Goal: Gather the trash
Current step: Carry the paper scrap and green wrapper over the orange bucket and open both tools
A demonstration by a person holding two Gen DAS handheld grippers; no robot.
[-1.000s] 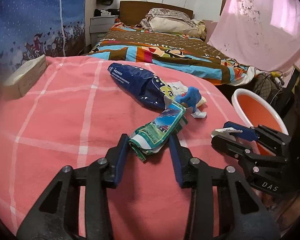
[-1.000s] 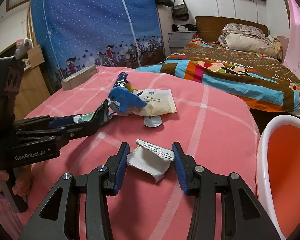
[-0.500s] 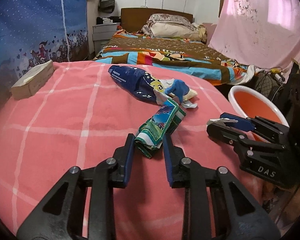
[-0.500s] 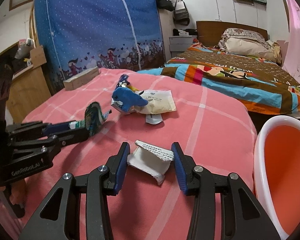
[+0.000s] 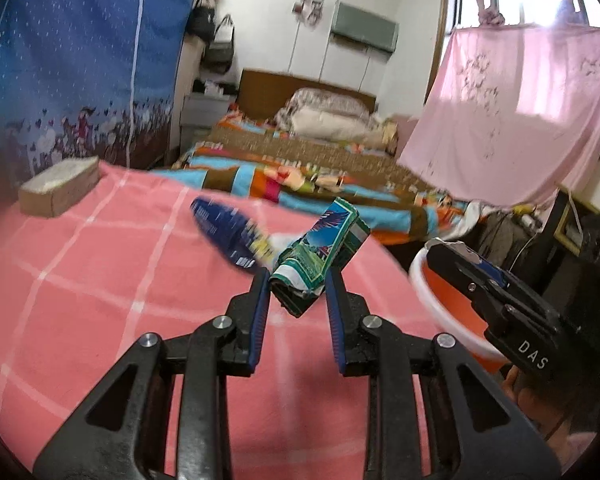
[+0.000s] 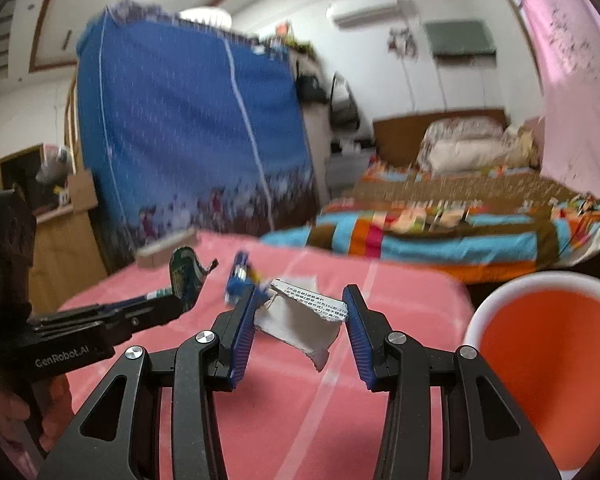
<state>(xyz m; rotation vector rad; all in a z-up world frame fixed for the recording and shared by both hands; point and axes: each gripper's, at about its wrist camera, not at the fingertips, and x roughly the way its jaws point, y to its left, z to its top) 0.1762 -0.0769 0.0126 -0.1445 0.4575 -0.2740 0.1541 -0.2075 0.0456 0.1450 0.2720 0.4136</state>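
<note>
Pink bedspread (image 5: 100,280) below; lower right, the orange basin (image 6: 548,360) sits nearer the right gripper (image 6: 300,312), seemingly grasping white paper (image 6: 300,320); the left gripper (image 5: 298,300) clamps a green wrapper (image 5: 320,252).

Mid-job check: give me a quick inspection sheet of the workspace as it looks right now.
Surface: pink checked blanket, mostly bare.
Job's things: green wrapper in left gripper; white paper scrap in right gripper; blue packet lying on the blanket; orange bin at the right edge.
Clutter: cardboard box at the far left.
Grippers: both shut on trash, lifted off the blanket.
Cables: nothing seen on the surface.
Surroundings: bed, blue wardrobe, pink curtain.
</note>
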